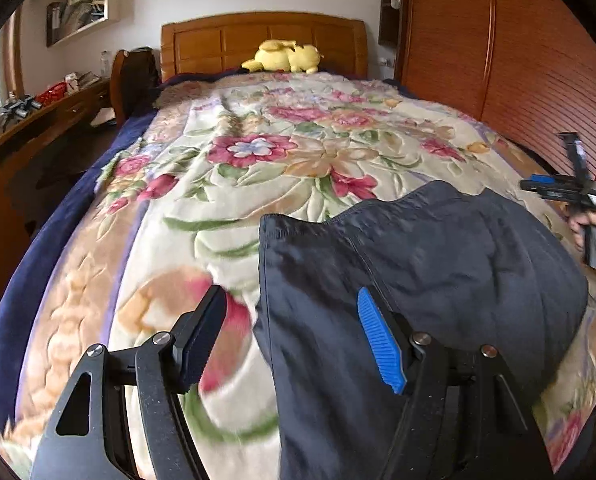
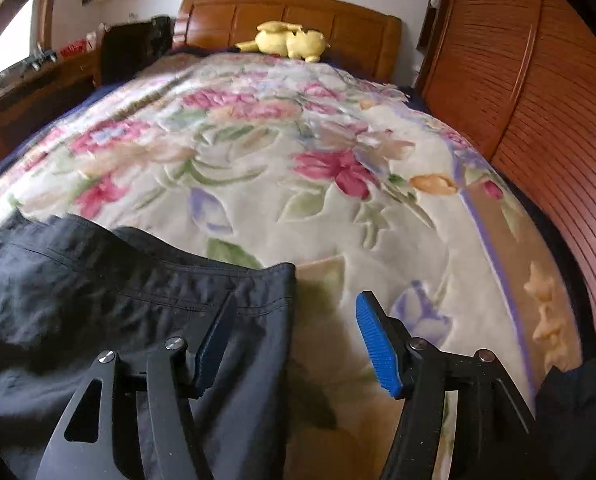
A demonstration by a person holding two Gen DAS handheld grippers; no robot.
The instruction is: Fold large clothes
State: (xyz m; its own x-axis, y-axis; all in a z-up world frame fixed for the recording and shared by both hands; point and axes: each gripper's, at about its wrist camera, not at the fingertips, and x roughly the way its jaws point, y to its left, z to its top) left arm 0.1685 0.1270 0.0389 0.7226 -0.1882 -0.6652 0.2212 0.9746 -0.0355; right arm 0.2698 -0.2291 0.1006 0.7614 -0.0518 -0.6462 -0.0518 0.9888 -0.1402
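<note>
A dark navy garment point(image 1: 418, 264) lies folded over on the floral blanket point(image 1: 226, 184) at the near end of the bed. My left gripper point(image 1: 294, 340) is open above the garment's left edge, its blue-padded finger over the cloth and its other finger over the blanket. The right gripper shows in this view at the far right point(image 1: 566, 188), held in a hand. In the right wrist view the garment point(image 2: 98, 288) fills the lower left. My right gripper point(image 2: 294, 340) is open and empty above the garment's right corner, over cloth and blanket point(image 2: 338, 208).
A yellow plush toy point(image 1: 286, 56) lies by the wooden headboard point(image 1: 226, 40). A wooden slatted wardrobe point(image 1: 518, 72) stands along the bed's right side. A cluttered desk point(image 1: 38, 112) and a chair point(image 1: 134, 76) stand to the left.
</note>
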